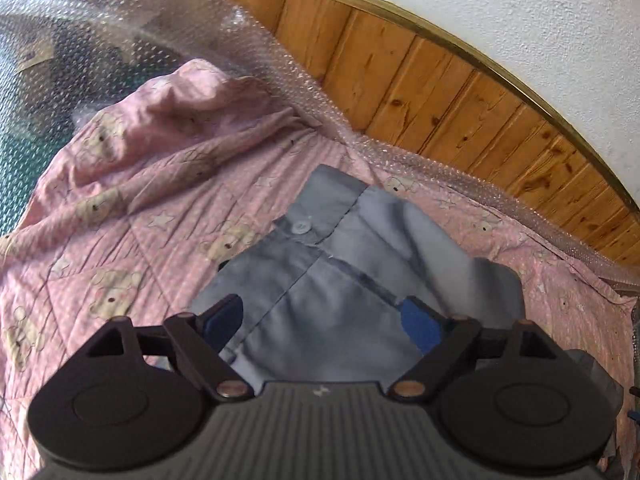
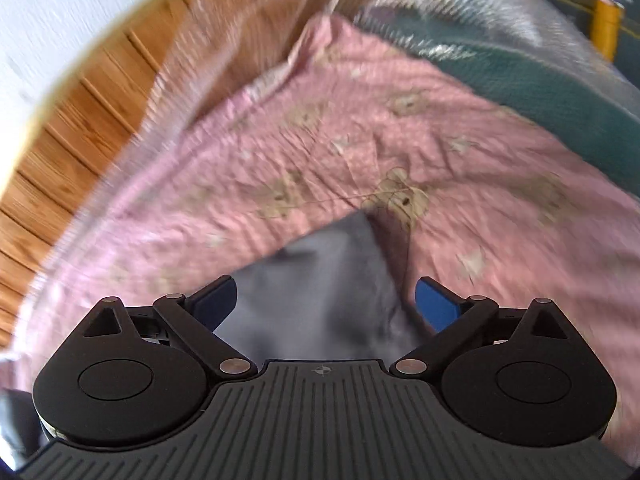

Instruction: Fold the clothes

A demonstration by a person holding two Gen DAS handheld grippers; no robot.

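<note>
We see our left claw (image 1: 322, 320) spread wide over a grey garment (image 1: 340, 280), its blue pads (image 1: 420, 322) standing apart with the cloth lying beneath and between them, not pinched. The garment lies on a pink quilt (image 1: 140, 200) printed with bears and stars, which covers the bed. A button (image 1: 299, 227) and a stitched band of the garment point toward the far edge of the bed, where a wooden panel wall (image 1: 420, 92) rises behind a strip of bubble wrap (image 1: 280, 64).

Our right claw (image 2: 326, 300) is likewise wide apart and grips nothing; a corner of the grey garment (image 2: 320, 280) lies below and between its fingers. This view is blurred, so we cannot tell whether the pads brush the cloth. Beyond the garment the pink quilt (image 2: 360, 140) runs up to a green cover (image 2: 540, 96) at the far side, with bubble wrap (image 2: 460, 4) above it and the wooden panel wall (image 2: 80, 140) along the left.
</note>
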